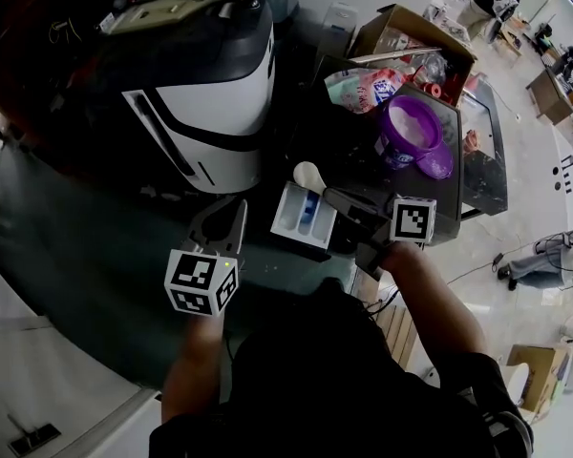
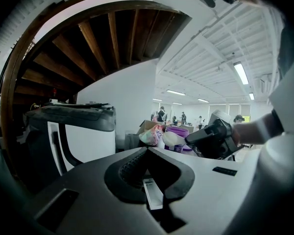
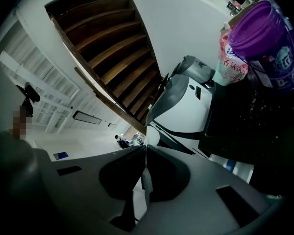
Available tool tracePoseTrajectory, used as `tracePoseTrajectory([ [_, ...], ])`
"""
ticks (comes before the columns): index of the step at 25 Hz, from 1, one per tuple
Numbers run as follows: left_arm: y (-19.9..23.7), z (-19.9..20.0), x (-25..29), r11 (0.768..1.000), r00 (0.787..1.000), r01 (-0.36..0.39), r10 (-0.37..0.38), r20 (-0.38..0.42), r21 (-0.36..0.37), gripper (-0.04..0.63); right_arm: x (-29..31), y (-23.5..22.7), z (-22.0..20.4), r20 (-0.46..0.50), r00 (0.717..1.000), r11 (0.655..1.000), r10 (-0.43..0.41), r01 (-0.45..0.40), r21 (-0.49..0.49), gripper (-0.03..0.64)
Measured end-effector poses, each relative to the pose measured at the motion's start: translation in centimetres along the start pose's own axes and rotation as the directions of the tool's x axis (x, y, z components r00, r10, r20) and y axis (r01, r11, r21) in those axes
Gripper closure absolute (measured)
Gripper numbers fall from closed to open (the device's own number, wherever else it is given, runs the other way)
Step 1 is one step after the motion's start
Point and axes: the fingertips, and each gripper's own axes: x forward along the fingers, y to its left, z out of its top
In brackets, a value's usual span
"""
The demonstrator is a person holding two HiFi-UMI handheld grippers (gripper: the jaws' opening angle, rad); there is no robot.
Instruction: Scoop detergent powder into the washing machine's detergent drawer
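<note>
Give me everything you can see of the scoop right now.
The scoop is white, plastic by its look, with a rounded bowl. The right gripper is shut on its handle, so the bowl sticks out past the jaws. It hangs over the far end of the pulled-out detergent drawer; I cannot tell if they touch. Whether the bowl holds powder cannot be seen.

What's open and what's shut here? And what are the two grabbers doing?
Detergent drawer: pulled out, open.
Purple tub: open, lid off.
Purple lid: off, lying beside the tub.
Scoop: held up close to the drawer; can't tell if it's full.
Right gripper: fingers shut on the scoop's handle.
Left gripper: fingers shut, empty.
Cardboard box: flaps open.
</note>
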Motion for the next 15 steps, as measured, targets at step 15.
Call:
tracePoseTrajectory([
  [15,0.8,-3.2,1.5,0.999,0.998,0.026,-0.028,-0.053,-0.036,0.588,0.8,-4.0,-3.6,-0.019,0.996,0.995,-0.086,0.087,0.054,0.595],
])
